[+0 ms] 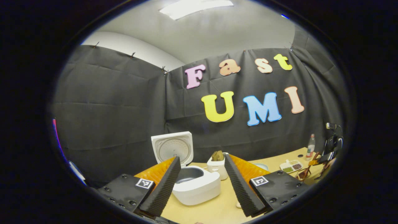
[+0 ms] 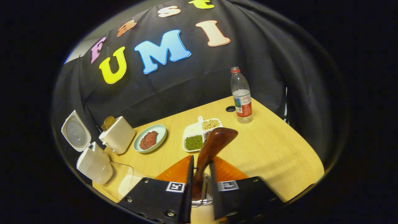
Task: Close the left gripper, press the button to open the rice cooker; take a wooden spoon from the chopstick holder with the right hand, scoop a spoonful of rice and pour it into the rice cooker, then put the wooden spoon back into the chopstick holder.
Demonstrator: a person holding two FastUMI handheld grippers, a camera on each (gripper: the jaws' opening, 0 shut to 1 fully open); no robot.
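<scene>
Right gripper view: glossy, rounded wooden spoon [image 2: 214,141]

- The wooden table [image 2: 273,149] takes the lower middle of the right gripper view; it has a light surface and a small dark round hole near the back edge.
- At the left of the frame stands the white rice cooker [image 2: 90,160], lid up.
- Just beside it, a white toaster [image 2: 118,135] with bread inside.
- At centre, a pale green plate [image 2: 161,129] with red meat.
- Next, a white divided tray [image 2: 191,130] with beans.
- Upper right, a plastic bottle [image 2: 241,96], upright.
</scene>
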